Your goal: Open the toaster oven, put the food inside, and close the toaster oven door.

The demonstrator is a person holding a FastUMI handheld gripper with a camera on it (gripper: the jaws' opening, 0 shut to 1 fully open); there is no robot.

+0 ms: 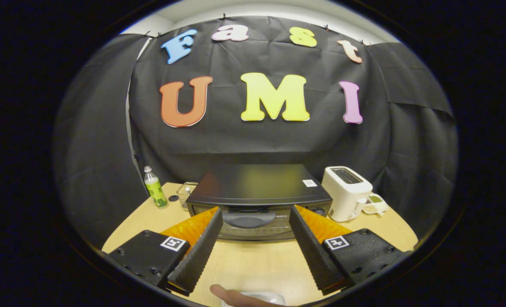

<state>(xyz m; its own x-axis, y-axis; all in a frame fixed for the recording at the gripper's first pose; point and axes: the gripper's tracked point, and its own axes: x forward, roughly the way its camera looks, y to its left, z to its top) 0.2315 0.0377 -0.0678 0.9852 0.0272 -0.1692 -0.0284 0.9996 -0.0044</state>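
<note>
Gripper view: closed toaster oven (259,200) beyond the gripper (255,215), fingers wide apart around nothing.

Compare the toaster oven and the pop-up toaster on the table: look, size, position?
The toaster oven is black, wide and low, with a front door, shut, just ahead of the open gripper. The toaster is white, narrower and upright, with a top slot, standing beside the oven, off the fingers' line. Both sit on the wooden table.
</note>
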